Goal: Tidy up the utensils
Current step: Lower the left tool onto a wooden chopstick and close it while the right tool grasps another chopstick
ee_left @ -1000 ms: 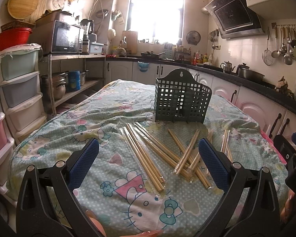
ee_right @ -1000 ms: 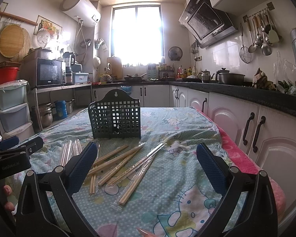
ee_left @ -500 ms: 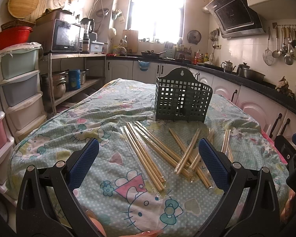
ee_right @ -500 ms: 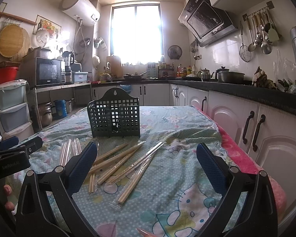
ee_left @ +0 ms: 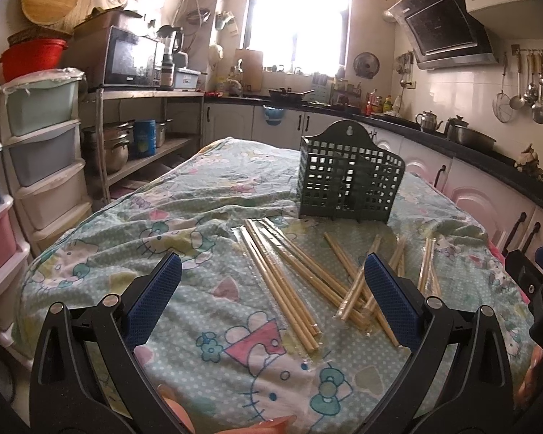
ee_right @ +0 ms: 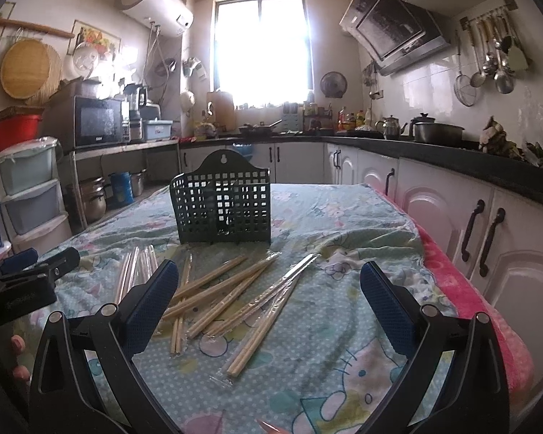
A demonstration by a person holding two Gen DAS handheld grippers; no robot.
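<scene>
Several pairs of wooden chopsticks in clear wrappers (ee_left: 289,275) lie scattered on the patterned cloth; they also show in the right wrist view (ee_right: 231,289). A dark green lattice utensil holder (ee_left: 347,188) stands upright just behind them, also seen in the right wrist view (ee_right: 222,206). My left gripper (ee_left: 271,300) is open and empty, held above the near end of the chopsticks. My right gripper (ee_right: 269,300) is open and empty, above the right side of the pile. The left gripper's body (ee_right: 21,282) shows at the left edge of the right wrist view.
The table carries a Hello Kitty cloth (ee_left: 184,224) with a pink edge (ee_right: 463,289) on the right. White cabinets (ee_right: 488,224) run close along the right. Plastic drawers (ee_left: 36,166) and a shelf with pots (ee_left: 126,144) stand on the left.
Both views have shifted only slightly; the chopsticks and the holder lie as before. Both grippers stay open.
</scene>
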